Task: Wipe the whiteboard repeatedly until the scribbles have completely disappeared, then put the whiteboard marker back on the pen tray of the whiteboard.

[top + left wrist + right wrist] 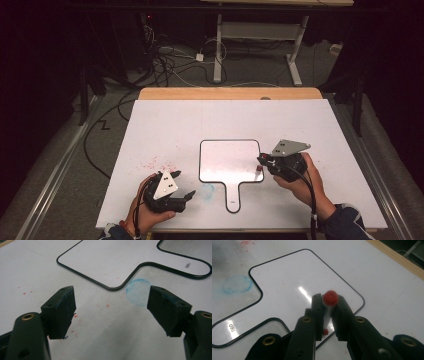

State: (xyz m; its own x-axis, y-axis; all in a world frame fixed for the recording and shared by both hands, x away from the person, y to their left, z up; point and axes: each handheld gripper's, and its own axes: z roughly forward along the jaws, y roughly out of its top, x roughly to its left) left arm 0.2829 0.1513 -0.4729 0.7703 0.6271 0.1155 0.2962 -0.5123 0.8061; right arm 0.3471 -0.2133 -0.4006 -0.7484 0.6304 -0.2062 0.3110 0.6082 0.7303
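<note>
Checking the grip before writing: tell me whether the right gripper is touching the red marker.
Touching. The right gripper view shows the right gripper with both jaws pressed against the red marker, no gap either side.

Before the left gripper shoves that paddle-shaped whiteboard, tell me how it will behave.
The whiteboard is thin and lies flat, so it probably slides rather than tips. Its glossy face suggests slipperiness. A push on the handle would likely spin it.

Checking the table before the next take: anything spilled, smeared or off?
Yes: red specks and a smudged blue ring mark the table sheet beside the small whiteboard, not on it. The board looks clean.
</note>
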